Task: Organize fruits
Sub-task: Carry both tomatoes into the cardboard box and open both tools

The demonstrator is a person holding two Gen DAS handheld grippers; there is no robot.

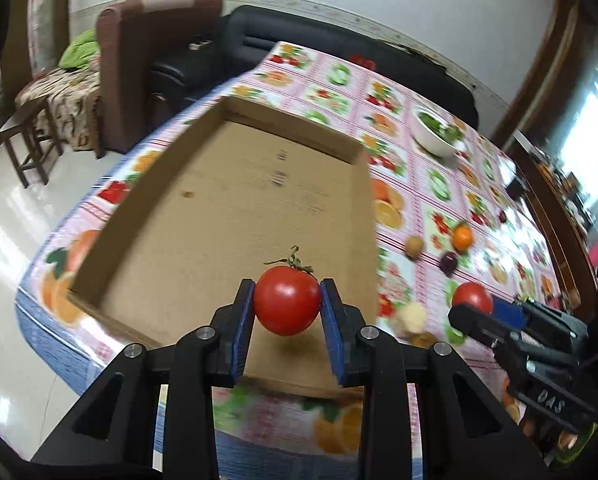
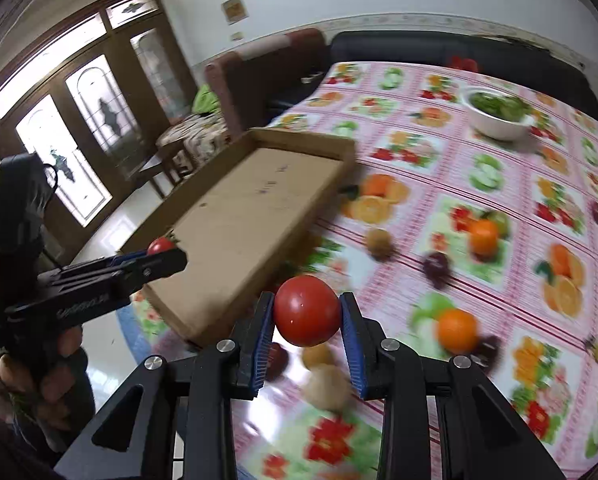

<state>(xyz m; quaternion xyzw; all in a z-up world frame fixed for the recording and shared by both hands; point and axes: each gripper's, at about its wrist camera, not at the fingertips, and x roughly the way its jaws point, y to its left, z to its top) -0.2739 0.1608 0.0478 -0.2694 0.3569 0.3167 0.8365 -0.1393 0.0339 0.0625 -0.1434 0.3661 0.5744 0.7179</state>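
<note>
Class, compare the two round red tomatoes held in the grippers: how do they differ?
The left gripper's tomato keeps a green stem and hangs over the brown cardboard tray. The right gripper's tomato shows no stem and hangs over the fruit-print tablecloth, beside the tray. Both are red, round and clamped between blue pads.

A white bowl (image 2: 498, 118) of green leaves stands on the fruit-print tablecloth (image 2: 511, 184), toward the table's far edge and well apart from the near edge. Beyond the far edge sits a dark sofa (image 2: 439, 50), with a brown armchair (image 1: 139, 64) beside it off the far left corner. A green cushion (image 1: 81, 50) lies on a patterned seat next to the armchair. Wooden doors with frosted glass panes (image 2: 87, 120) fill the left wall.
</note>
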